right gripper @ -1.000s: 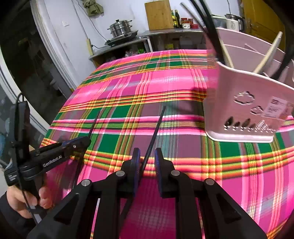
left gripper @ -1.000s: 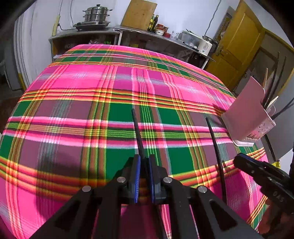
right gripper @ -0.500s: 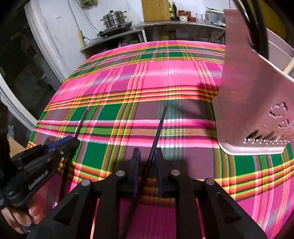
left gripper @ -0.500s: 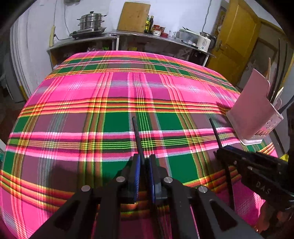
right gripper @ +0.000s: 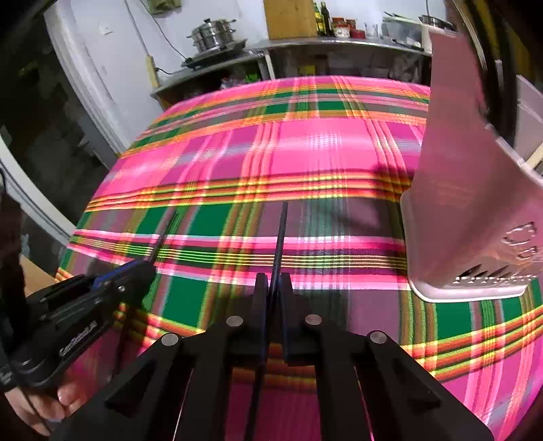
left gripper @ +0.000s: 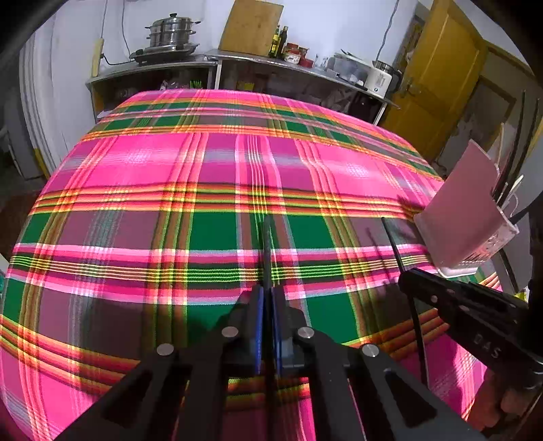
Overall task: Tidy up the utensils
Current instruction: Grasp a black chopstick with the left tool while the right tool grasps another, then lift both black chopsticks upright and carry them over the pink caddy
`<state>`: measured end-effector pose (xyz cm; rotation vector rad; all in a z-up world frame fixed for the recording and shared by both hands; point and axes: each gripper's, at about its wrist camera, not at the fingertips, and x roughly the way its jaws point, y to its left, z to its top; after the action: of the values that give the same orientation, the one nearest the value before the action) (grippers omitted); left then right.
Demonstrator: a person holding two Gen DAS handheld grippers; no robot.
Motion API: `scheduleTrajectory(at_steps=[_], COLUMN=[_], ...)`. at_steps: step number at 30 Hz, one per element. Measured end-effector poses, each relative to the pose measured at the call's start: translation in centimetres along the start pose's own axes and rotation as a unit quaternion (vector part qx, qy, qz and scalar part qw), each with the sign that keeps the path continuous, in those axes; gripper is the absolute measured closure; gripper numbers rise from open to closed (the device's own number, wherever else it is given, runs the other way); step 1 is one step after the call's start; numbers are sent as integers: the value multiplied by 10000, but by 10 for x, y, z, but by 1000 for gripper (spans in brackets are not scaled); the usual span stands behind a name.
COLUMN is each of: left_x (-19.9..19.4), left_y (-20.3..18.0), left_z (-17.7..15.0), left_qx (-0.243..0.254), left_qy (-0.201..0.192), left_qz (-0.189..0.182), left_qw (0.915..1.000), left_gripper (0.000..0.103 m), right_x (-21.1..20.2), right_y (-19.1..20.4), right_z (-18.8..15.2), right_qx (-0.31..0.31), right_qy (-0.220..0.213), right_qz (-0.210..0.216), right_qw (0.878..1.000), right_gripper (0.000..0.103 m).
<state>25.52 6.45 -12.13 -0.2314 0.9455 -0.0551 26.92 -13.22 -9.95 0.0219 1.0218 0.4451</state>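
My left gripper is shut on a black chopstick that pokes forward over the plaid tablecloth. My right gripper has its jaws closing, and the pads press on a second black chopstick held between them. A pink utensil holder stands just to the right of it, with several dark and pale utensils in it. In the left wrist view the right gripper and its chopstick sit low right, near the holder. The left gripper shows low left in the right wrist view.
A steel counter with a stacked pot, a cutting board, bottles and a kettle runs behind the table. A yellow door is at the back right. A hand grips the left tool.
The right jaws have come together onto their chopstick. The right gripper has drawn closer to the pink holder, which now looms larger. The left gripper keeps its grip and has hardly moved.
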Motion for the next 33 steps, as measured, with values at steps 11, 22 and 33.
scheduleTrajectory(at_steps=[11,22,33], left_x=[-57,-116,-140], left_y=[-16,-43,-67], left_z=[17,29,33], left_qx=[147,393,620], left_qy=[-460,-947,-1083], left_qz=[-432,-774,-983], left_qw=[9979,9917,9873], left_gripper=[98,98,98], right_x=[-66,-131,-167], right_y=[4,4,-4], right_z=[5,10,6], right_qx=[-92,-105,-88], right_qy=[-600,-1207,-1533], right_qz=[255,290,227], right_qw=[9978,9922,9879], right_gripper=[97,97,98])
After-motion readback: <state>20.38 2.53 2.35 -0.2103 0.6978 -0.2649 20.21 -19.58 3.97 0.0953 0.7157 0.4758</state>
